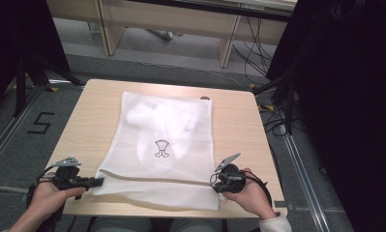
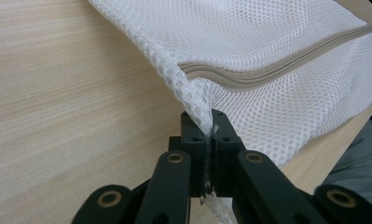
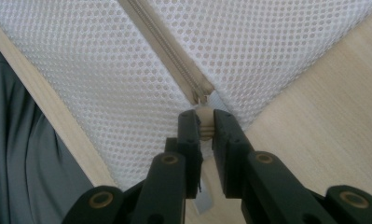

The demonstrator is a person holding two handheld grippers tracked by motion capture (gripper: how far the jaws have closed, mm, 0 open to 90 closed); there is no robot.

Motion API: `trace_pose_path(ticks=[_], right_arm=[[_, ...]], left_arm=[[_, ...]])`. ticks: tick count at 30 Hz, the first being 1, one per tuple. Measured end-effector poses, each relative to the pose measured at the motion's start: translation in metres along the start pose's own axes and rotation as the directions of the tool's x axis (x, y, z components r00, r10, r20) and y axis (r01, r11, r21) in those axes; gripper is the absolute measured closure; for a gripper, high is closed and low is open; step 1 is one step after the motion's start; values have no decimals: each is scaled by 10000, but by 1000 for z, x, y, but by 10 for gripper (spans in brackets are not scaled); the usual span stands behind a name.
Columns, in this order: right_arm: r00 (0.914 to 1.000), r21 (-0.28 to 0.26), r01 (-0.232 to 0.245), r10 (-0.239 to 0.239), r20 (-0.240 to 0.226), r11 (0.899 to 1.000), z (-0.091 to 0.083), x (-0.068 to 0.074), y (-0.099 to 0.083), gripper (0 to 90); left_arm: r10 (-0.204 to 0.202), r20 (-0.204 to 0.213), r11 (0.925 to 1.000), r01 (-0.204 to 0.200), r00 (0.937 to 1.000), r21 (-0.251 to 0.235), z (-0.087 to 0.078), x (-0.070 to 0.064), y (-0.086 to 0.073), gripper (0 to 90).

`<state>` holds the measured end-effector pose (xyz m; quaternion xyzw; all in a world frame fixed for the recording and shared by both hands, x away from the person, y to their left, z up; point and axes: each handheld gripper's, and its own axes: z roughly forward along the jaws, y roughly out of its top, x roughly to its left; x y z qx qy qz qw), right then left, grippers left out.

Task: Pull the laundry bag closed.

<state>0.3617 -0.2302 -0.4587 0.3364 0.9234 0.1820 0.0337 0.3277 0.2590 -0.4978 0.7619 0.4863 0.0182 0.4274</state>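
Left gripper (image 2: 210, 135) has its jaws clamped tight on the near left corner of the mesh bag (image 1: 164, 140), a pinch of white netting squeezed flat between them. Over on the other side, the right gripper (image 3: 206, 125) has its jaws narrowed onto the zipper pull (image 3: 205, 127), right at the end of the zipper (image 3: 167, 51) by the bag's right edge. From above, both grippers sit at the near corners, left (image 1: 91, 182) and right (image 1: 218, 180), hands low at the counter (image 1: 239, 121) edge.

Looks like a zip run is on: one side anchors, the other drags the slider. To do it well, the left should hold the corner taut and level so the netting doesn't bunch ahead of the slider. The right should pull straight along the tape, not up, and slowly, since that small pull could slip out of the jaws. Loose mesh beside the teeth could snag.

The bag itself lies flat in the middle of the counter, its near hem just at the front edge. White, fine honeycomb netting, beige zipper across the near end, a small dark garment logo (image 1: 161, 148) printed in the centre, and something white and crumpled inside toward the far end.
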Motion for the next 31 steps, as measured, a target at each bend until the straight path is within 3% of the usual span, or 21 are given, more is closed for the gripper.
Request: trace_pose_path(ticks=[8, 10, 13, 14, 17, 18, 21, 22, 23, 24, 26, 27, 28, 31], right_arm=[[9995, -195, -245, 241, -201, 9995, 3, -1, -2, 792], [9998, -431, -65, 58, -180, 9991, 3, -5, -2, 743], [9980, -1043, -464, 417, -467, 9935, 2, -10, -4, 634], [9963, -1207, -830, 795, -339, 9892, 1, -9, -5, 610], [9918, -1759, -1275, 1252, -240, 9761, -1, -12, -8, 543], [9923, -2231, -1231, 1225, -169, 9670, 0, -14, -9, 536], [9854, -2671, -1686, 1688, -224, 9488, -3, -16, -11, 521], [9872, -2647, -1549, 1593, -48, 9518, -4, -18, -11, 519], [9854, -2788, -1649, 1702, -52, 9461, -3, -18, -12, 511], [9852, -2831, -1646, 1717, 2, 9449, -3, -19, -11, 505], [9852, -2861, -1610, 1713, 112, 9446, -3, -20, -11, 503], [9854, -3316, -1458, 1667, 352, 9321, 2, -21, -12, 500], [9849, -3181, -1488, 1690, 367, 9363, -1, -22, -12, 504], [9781, -3453, -1795, 2047, 377, 9212, -1, -23, -12, 495]], left_arm=[[451, -140, 9986, -447, 9989, 266, 4, -2, -1, 788], [703, -289, 9975, -701, 9971, 105, 4, -1, -1, 701], [1221, -810, 9907, -1264, 9892, -510, 2, -2, 1, 542], [1423, -1012, 9858, -1502, 9846, -746, 1, -2, 2, 496], [1376, -1294, 9794, -1544, 9820, -1299, -1, -2, 5, 426], [1406, -1356, 9783, -1587, 9807, -1332, -1, -2, 5, 412], [1346, -1509, 9780, -1558, 9793, -1389, -1, -1, 5, 381], [1371, -1493, 9781, -1577, 9792, -1357, -1, -2, 5, 370], [1509, -1493, 9769, -1705, 9772, -1285, -1, -2, 5, 367], [1463, -1389, 9776, -1646, 9794, -1308, 0, -2, 5, 364], [1740, -1396, 9751, -1903, 9748, -1136, 0, -2, 5, 360], [1601, -1347, 9763, -1770, 9779, -1247, 1, -4, 5, 359], [1725, -1373, 9739, -1898, 9754, -1248, 1, -4, 6, 359], [1889, -1422, 9701, -2071, 9716, -1262, 2, -5, 7, 359]])
